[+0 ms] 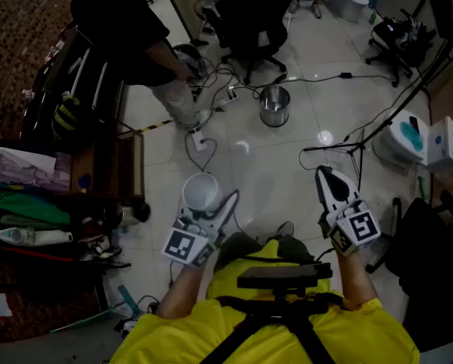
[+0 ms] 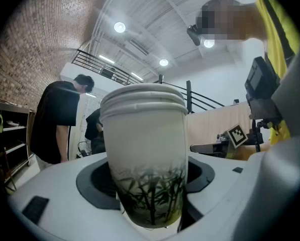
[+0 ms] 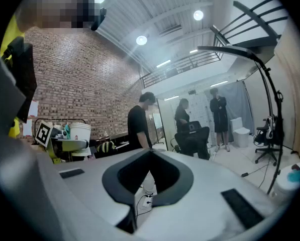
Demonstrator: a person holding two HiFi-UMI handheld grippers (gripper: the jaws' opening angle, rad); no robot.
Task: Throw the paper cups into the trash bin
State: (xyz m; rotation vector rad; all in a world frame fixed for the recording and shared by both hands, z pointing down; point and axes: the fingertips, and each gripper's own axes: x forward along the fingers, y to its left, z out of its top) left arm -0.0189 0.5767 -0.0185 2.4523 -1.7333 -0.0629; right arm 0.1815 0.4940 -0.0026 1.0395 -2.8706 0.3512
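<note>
Though perhaps doubled, one paper cup [image 2: 143, 149], one bin [image 1: 275, 106]

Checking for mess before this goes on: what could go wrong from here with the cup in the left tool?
The paper cup, gripped low in the left tool, is well short of the metal trash bin on the floor ahead; a toss from here may miss. Cables and a power strip lie on the way to the bin, so a step forward could snag them.
</note>
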